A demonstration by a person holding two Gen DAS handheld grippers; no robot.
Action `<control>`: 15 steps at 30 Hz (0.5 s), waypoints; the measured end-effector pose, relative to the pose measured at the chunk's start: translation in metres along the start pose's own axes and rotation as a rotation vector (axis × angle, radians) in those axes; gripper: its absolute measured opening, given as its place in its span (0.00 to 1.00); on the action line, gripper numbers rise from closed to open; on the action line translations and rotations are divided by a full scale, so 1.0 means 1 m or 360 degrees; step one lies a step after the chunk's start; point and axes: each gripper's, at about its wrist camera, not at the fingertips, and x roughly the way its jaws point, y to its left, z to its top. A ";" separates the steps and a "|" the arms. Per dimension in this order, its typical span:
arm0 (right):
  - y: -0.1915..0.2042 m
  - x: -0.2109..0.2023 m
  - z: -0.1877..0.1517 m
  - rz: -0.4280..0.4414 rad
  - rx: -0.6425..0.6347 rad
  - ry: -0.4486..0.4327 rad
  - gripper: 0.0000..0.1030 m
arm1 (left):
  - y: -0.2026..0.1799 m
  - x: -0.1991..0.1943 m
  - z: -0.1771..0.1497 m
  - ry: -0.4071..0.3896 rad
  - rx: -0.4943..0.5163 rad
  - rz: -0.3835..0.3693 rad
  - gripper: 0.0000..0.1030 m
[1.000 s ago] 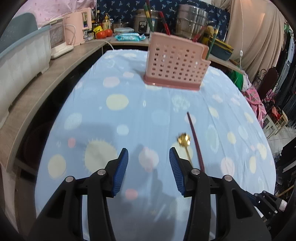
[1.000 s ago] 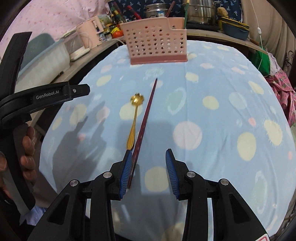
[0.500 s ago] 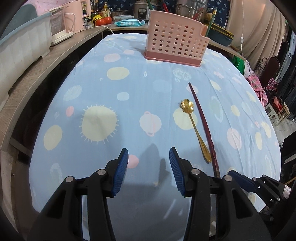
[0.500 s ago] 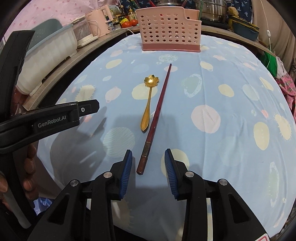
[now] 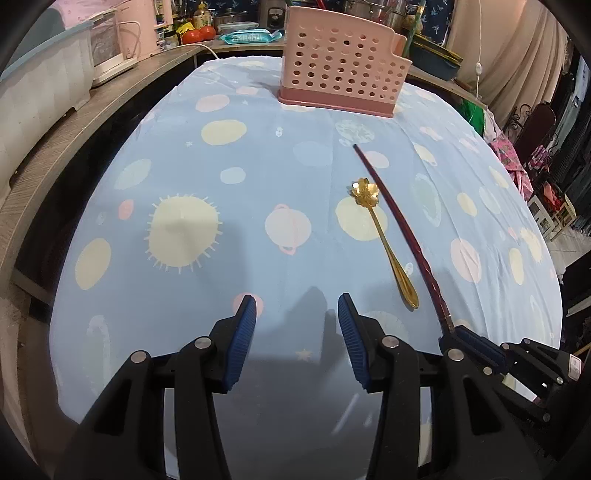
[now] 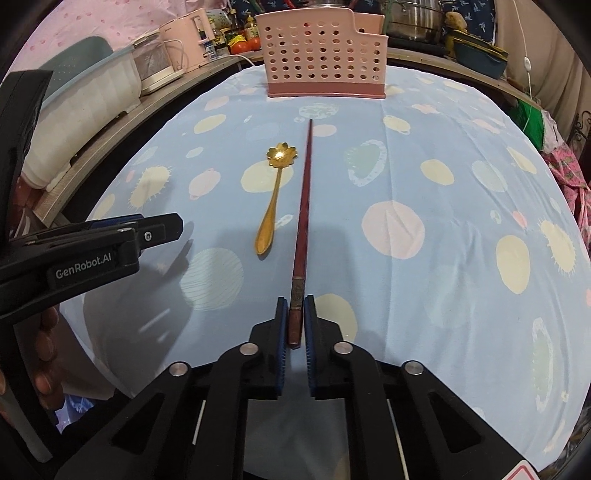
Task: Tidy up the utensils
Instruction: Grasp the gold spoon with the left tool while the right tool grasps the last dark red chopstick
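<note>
A dark red chopstick (image 6: 303, 206) lies on the blue spotted tablecloth (image 6: 424, 177), pointing at a pink perforated utensil holder (image 6: 325, 62) at the far edge. My right gripper (image 6: 294, 317) is shut on the chopstick's near end. A gold flower-bowl spoon (image 6: 273, 199) lies just left of it. In the left wrist view my left gripper (image 5: 294, 325) is open and empty over the near cloth, left of the spoon (image 5: 384, 236) and chopstick (image 5: 402, 229); the holder (image 5: 340, 62) stands far ahead.
A wooden counter (image 5: 74, 125) runs along the left with a white bin (image 5: 40, 92) and pink appliance (image 5: 136, 29). Pots, bottles and tomatoes crowd the back. The left gripper shows at the left of the right wrist view (image 6: 162, 230).
My right gripper has drawn back to the chopstick's near end and closed on it. The left gripper has pulled back towards the near table edge, still open.
</note>
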 end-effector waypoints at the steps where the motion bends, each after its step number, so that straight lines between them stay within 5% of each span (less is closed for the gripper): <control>1: -0.002 0.000 0.000 -0.0004 0.0010 -0.0003 0.07 | -0.001 0.000 0.000 0.0002 0.0003 -0.0002 0.44; 15: -0.033 -0.005 0.004 -0.0060 0.0175 -0.0043 0.07 | -0.029 0.003 0.009 -0.0002 0.0067 -0.0099 0.62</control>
